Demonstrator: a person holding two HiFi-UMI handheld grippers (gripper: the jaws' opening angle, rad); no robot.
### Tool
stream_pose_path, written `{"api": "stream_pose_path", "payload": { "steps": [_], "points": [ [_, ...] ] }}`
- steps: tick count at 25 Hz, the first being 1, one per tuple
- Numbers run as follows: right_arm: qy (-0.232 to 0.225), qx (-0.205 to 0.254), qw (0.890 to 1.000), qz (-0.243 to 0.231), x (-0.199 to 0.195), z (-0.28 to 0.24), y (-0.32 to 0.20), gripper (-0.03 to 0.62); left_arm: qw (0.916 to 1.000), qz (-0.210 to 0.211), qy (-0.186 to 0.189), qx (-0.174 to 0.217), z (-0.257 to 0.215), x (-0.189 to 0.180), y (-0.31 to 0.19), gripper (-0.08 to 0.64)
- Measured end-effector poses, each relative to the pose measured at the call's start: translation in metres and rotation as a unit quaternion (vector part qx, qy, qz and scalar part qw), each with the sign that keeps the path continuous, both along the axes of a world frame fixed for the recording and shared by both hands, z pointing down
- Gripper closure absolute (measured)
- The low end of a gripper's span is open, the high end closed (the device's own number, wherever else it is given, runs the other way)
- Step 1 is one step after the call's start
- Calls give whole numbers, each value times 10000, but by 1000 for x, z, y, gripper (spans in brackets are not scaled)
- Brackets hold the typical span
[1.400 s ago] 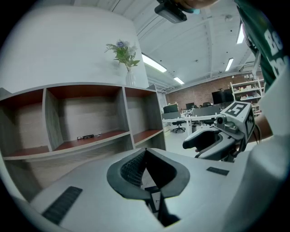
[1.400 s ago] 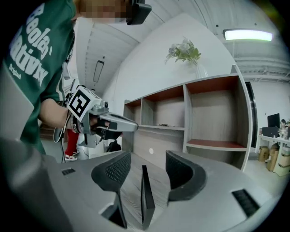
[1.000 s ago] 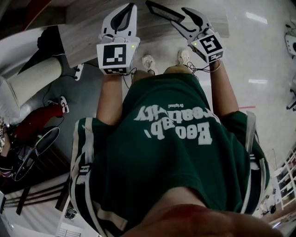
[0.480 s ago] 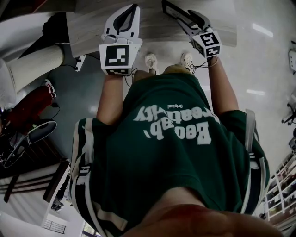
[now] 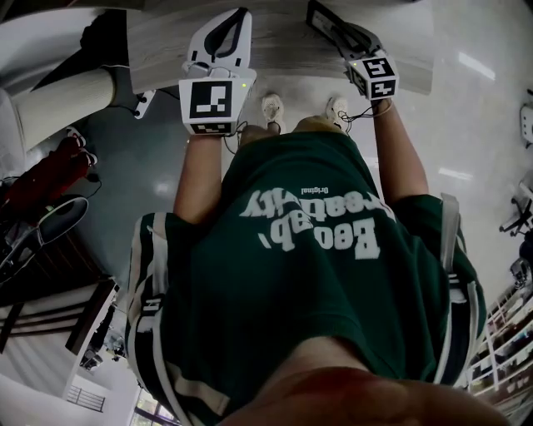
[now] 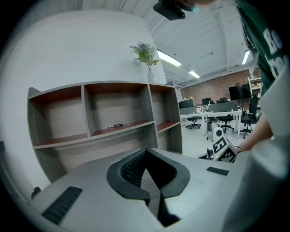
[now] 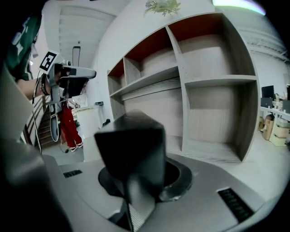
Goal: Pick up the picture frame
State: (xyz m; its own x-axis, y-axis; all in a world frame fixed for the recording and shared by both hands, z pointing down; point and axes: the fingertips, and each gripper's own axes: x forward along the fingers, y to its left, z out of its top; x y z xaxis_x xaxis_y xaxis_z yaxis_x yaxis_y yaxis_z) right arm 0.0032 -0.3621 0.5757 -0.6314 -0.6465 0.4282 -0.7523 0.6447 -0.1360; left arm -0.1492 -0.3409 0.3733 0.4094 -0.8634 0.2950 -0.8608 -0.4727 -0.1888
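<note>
The picture frame (image 7: 131, 149) is a flat black slab that stands between the jaws of my right gripper (image 5: 343, 35) and hides their tips. In the head view the picture frame (image 5: 323, 15) juts out beyond that gripper over the pale wooden top of a shelf unit (image 5: 275, 46). The right jaws have just been closing, and they now grip the frame. My left gripper (image 5: 233, 17) is held beside it at the left, with its tips (image 6: 146, 152) together and nothing between them.
An open-fronted grey shelf unit (image 6: 113, 118) stands ahead, with a small dark pen-like thing (image 6: 115, 125) on one shelf and a vase of greenery (image 6: 146, 56) on top. Office desks and chairs (image 6: 217, 113) are at the right. A person in red trousers (image 7: 68, 127) stands at the left.
My right gripper has sunk lower with the frame and looks smaller in the head view. Its frame now reaches further toward the top right. The left gripper has shifted only a little.
</note>
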Motion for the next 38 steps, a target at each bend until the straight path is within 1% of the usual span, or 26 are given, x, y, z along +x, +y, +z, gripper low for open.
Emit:
{"api": "stream_pose_path", "payload": {
  "steps": [2, 4, 6, 10, 16, 20, 24, 38],
  "points": [
    [84, 27, 9999, -121, -4, -2, 3, 515, 10000, 5, 11, 7, 1, -2, 2, 541],
    [195, 62, 9996, -192, -6, -3, 7, 523, 10000, 1, 24, 21, 1, -2, 3, 541],
    [242, 68, 9996, -148, -4, -3, 8, 526, 10000, 11, 37, 43, 0, -2, 4, 541],
    [200, 2, 9998, 34, 0, -3, 8, 526, 10000, 52, 41, 59, 0, -3, 5, 541],
    [216, -8, 9997, 121, 2, -3, 8, 528, 9999, 63, 54, 82, -1, -4, 7, 541],
    [237, -15, 9996, 161, 3, -5, 12, 528, 9998, 98, 0, 152, -5, -5, 8, 541],
    [261, 53, 9995, 196, 5, -14, 19, 528, 9996, 56, 146, 255, -13, -6, 14, 541],
    [209, 464, 9986, 113, -9, -67, 36, 528, 9981, 30, 324, 516, -39, -16, 31, 541]
  ]
}}
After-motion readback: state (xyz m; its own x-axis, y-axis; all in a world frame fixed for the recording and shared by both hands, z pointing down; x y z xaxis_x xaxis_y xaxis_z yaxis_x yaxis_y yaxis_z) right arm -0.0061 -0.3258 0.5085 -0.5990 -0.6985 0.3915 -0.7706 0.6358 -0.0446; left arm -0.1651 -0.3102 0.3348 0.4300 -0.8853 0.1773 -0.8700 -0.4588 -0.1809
